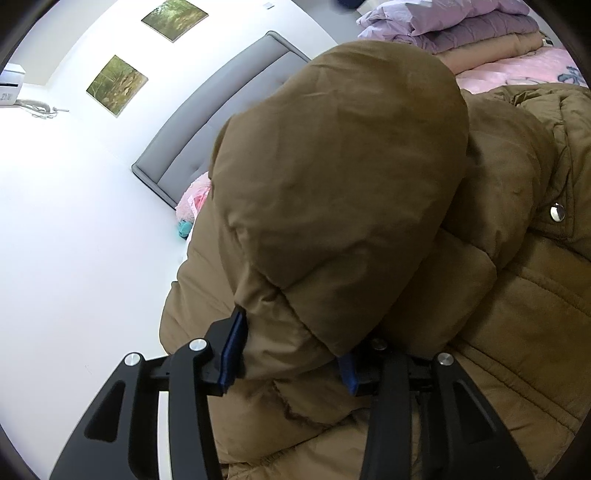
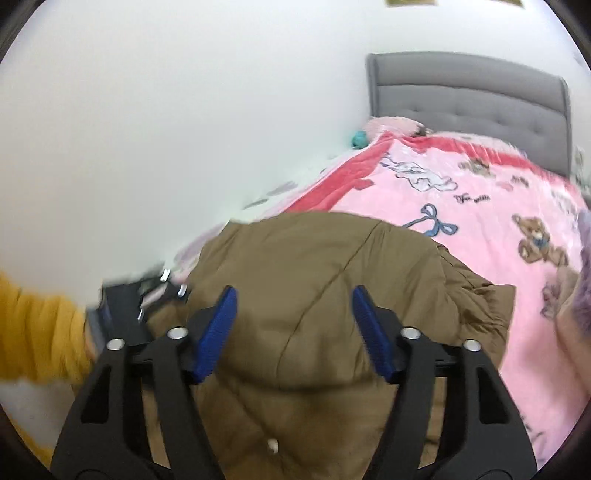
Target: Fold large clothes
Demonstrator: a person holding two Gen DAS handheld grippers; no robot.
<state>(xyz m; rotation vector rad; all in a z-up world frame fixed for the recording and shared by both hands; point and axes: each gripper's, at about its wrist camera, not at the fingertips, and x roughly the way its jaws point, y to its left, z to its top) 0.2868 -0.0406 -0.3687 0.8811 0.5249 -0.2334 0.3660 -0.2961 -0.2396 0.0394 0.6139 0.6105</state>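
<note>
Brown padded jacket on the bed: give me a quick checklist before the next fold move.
1. Left gripper has the brown padded jacket between its blue pads: ok, a thick bunch fills the gap.
2. Pads actually pinch that bunch: cannot tell.
3. Right gripper free of fabric: ok, jaws apart above the jacket, nothing between them.
4. Jacket resting on the pink printed blanket: ok.
5. Stack of folded lilac and beige bedding clear of the jacket: ok.
6. Right view sharp enough to aim: not ok, blurred.
</note>
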